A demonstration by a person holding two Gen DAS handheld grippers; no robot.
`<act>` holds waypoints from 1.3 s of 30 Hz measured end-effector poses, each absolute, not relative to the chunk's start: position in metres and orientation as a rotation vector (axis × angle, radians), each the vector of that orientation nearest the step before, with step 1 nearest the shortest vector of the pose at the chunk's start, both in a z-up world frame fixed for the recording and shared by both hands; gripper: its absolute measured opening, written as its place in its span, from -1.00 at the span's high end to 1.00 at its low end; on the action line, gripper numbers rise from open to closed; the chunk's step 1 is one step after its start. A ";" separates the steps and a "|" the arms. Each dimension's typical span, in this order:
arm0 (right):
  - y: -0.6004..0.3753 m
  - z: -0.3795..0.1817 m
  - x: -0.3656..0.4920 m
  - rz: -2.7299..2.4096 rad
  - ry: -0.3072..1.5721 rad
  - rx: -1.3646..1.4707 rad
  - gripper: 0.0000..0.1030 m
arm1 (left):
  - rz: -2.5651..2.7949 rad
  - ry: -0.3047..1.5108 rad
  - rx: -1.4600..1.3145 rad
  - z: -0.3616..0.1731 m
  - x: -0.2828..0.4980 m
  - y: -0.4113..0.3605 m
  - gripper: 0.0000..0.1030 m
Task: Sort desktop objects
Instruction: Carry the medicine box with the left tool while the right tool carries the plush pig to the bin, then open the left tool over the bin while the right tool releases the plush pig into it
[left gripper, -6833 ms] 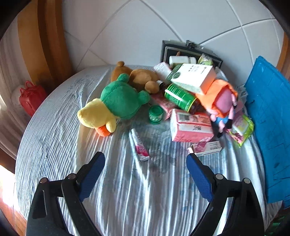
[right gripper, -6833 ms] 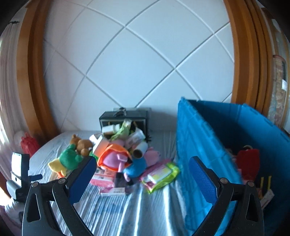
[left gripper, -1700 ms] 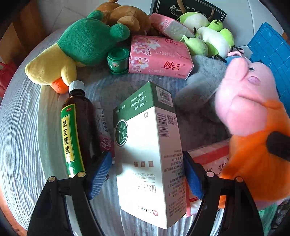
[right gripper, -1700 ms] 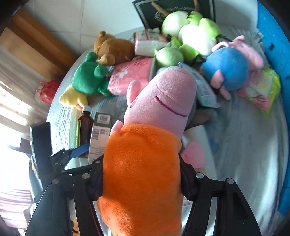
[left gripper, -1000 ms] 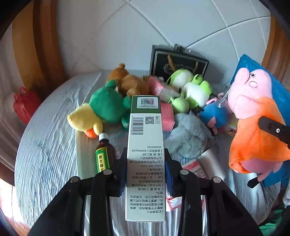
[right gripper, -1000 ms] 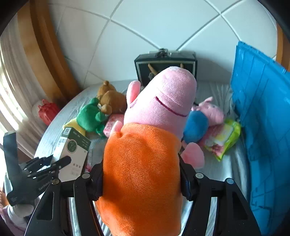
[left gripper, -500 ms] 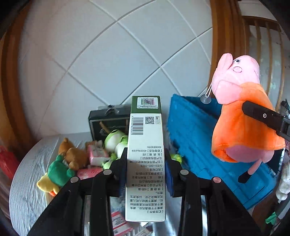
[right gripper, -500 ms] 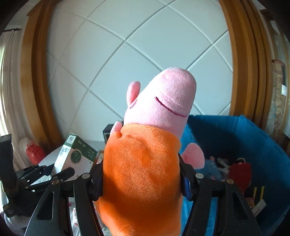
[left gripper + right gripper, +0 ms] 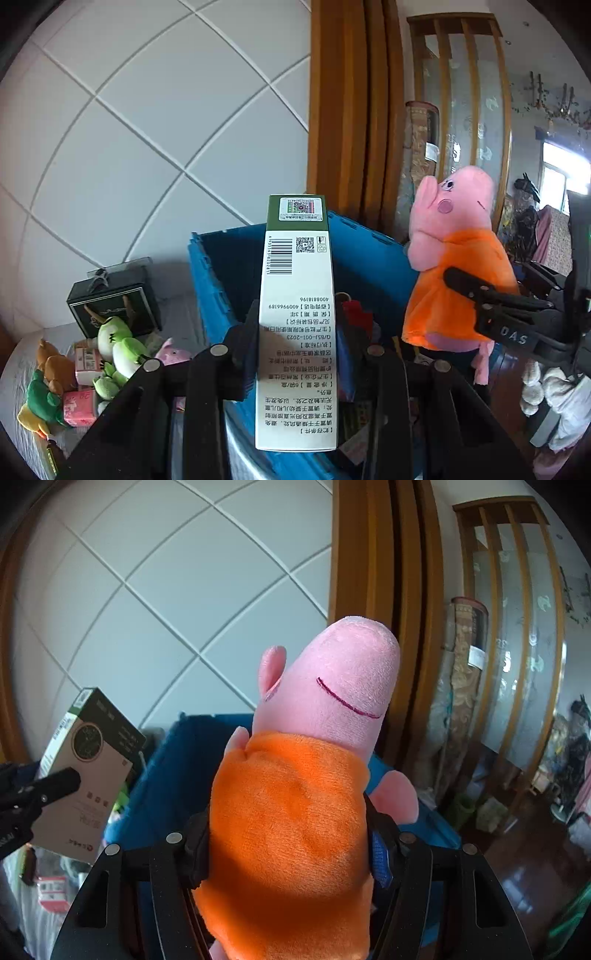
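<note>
**Two loads held above the blue crate**

Your left gripper [image 9: 295, 347] has its jaws pinching the tall white-and-green box [image 9: 297, 325] by its narrow sides, upright, in front of the open blue crate [image 9: 221, 280]; your right gripper [image 9: 288, 845] has its jaws pressed into the orange body of the pink pig toy [image 9: 314, 775], held above the crate's far side. The remaining toys and packets [image 9: 107, 354] lie on the bed beside the crate. Risks, as judged: the box is gripped low, so a quick tilt could lever it loose; the soft toy may sag or slip; releasing both together near the rim could bounce one outside.
</note>
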State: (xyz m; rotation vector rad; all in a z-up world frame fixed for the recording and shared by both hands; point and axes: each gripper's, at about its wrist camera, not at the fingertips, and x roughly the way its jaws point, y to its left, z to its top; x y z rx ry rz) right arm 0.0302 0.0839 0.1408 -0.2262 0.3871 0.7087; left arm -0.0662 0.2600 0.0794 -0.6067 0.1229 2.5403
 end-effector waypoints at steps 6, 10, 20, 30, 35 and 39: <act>0.066 0.094 0.093 0.692 0.467 -0.251 -0.27 | 2.487 0.216 -0.754 0.050 -0.070 0.327 0.34; 0.066 0.074 0.106 0.689 0.474 -0.316 -0.28 | 2.483 0.250 -0.828 0.038 -0.074 0.343 0.34; 0.070 0.033 0.136 0.674 0.571 -0.457 -0.34 | 2.561 0.309 -0.940 0.033 -0.081 0.356 0.32; 0.062 0.040 0.125 0.656 0.520 -0.479 -0.83 | 2.611 0.258 -0.907 0.037 -0.076 0.345 -0.48; 0.061 0.046 0.117 0.656 0.492 -0.477 -0.99 | 2.632 0.218 -0.872 0.042 -0.069 0.335 -0.48; 0.057 0.056 0.108 0.675 0.469 -0.436 -0.99 | 2.666 0.171 -0.811 0.052 -0.061 0.321 -0.48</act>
